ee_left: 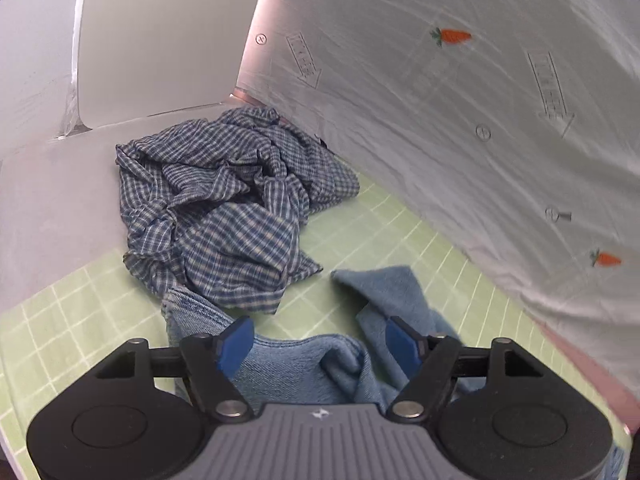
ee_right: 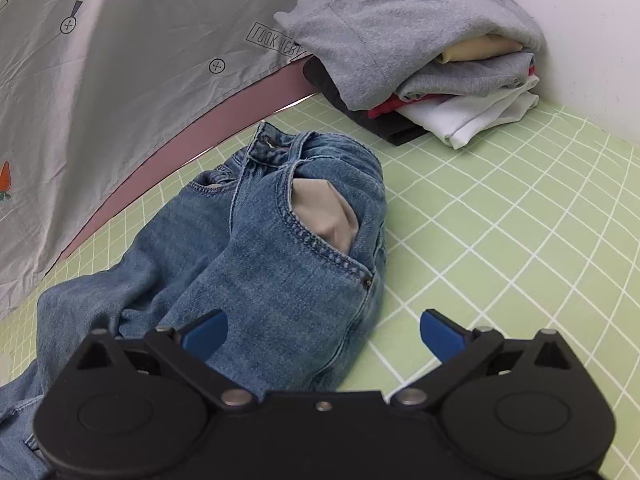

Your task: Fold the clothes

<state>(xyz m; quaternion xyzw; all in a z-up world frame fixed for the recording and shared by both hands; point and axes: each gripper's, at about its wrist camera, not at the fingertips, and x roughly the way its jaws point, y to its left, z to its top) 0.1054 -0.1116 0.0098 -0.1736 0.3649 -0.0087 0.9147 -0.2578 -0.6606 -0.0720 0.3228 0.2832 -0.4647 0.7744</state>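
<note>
Jeans (ee_right: 256, 248) run lengthwise toward 12 o'clock from the right gripper (ee_right: 324, 336); left gripper (ee_left: 320, 344) hovers over the legs. Both wide open, holding nothing.

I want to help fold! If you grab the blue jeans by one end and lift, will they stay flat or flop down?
Probably flop: the jeans already lie bunched and creased on the green grid mat, so the cloth bends easily. They look like thick denim with heavy seams, so likely weighty for one grip. The turned-out pocket lining may dangle.
</note>
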